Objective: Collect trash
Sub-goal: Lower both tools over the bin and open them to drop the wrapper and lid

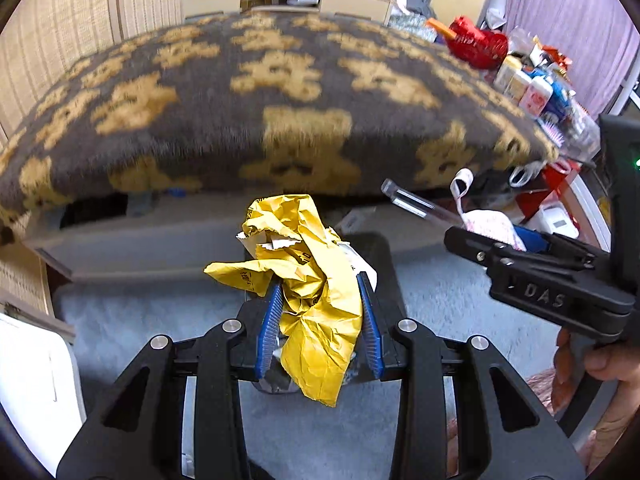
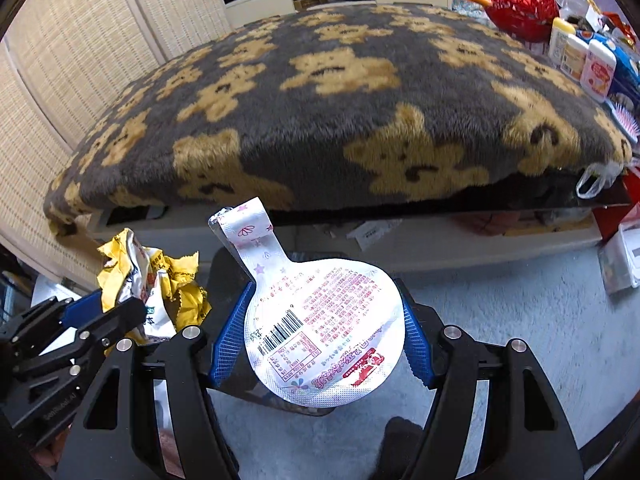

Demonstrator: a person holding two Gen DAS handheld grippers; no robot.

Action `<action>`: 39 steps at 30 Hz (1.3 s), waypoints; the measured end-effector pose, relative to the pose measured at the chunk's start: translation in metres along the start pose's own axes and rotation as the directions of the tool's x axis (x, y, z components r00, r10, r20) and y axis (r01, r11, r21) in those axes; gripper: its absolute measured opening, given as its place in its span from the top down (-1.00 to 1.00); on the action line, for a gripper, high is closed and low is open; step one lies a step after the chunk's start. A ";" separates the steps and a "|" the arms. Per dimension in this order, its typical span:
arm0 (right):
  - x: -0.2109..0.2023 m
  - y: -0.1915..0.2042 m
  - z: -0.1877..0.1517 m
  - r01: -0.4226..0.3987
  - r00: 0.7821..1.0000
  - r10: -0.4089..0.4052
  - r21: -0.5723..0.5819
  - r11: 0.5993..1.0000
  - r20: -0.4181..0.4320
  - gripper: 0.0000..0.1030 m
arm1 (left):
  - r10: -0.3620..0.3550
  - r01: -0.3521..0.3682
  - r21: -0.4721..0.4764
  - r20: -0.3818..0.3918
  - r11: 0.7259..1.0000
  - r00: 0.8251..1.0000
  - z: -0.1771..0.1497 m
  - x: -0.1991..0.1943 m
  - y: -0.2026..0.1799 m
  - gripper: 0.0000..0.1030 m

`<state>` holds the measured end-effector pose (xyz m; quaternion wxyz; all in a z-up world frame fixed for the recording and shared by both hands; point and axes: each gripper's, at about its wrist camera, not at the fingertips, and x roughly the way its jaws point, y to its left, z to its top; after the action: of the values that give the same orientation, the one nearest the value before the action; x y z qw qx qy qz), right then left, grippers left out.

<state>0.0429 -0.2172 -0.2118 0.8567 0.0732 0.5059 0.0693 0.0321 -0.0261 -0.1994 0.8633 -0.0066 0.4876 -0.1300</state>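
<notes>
— How many pieces of trash are held?

— Two. The left gripper [image 1: 320, 320] clamps one crumpled yellow mailer [image 1: 308, 280] between its two blue pads [image 1: 270, 328], above the pale carpet [image 1: 160, 320]. The right gripper [image 2: 320, 336] pinches one round white foil lid [image 2: 324, 328], its pull tab pointing toward the bed.

— And behind them?

— One bear-print blanket [image 2: 340, 92] covers the bed; a row of about four bottles [image 2: 584, 60] and one red basket [image 2: 520, 8] stand at its right.
</notes>
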 end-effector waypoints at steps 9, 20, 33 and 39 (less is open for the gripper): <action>0.044 -0.008 -0.014 -0.023 0.997 0.027 0.049 0.999 -0.069 -0.34 | -0.018 0.017 -0.009 -0.087 1.000 0.996 -0.018 0.053 0.009 0.33; 0.073 -0.002 -0.011 -0.046 0.991 0.054 0.063 0.997 -0.125 -0.37 | -0.024 0.024 -0.002 -0.148 1.000 0.989 -0.023 0.085 0.005 0.30; 0.071 -0.008 -0.005 -0.026 0.993 0.035 0.087 0.996 -0.113 -0.76 | 0.009 -0.009 0.005 -0.137 1.000 0.991 -0.023 0.077 0.008 -0.49; 0.056 -0.010 -0.005 0.019 0.996 -0.013 0.065 0.998 -0.090 -0.93 | 0.024 -0.027 -0.028 -0.120 0.999 0.992 -0.026 0.059 0.016 -0.84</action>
<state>0.0660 -0.2158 -0.2638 0.8307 0.0939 0.5465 0.0490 0.0429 -0.0209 -0.2651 0.8340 -0.0051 0.5403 -0.1119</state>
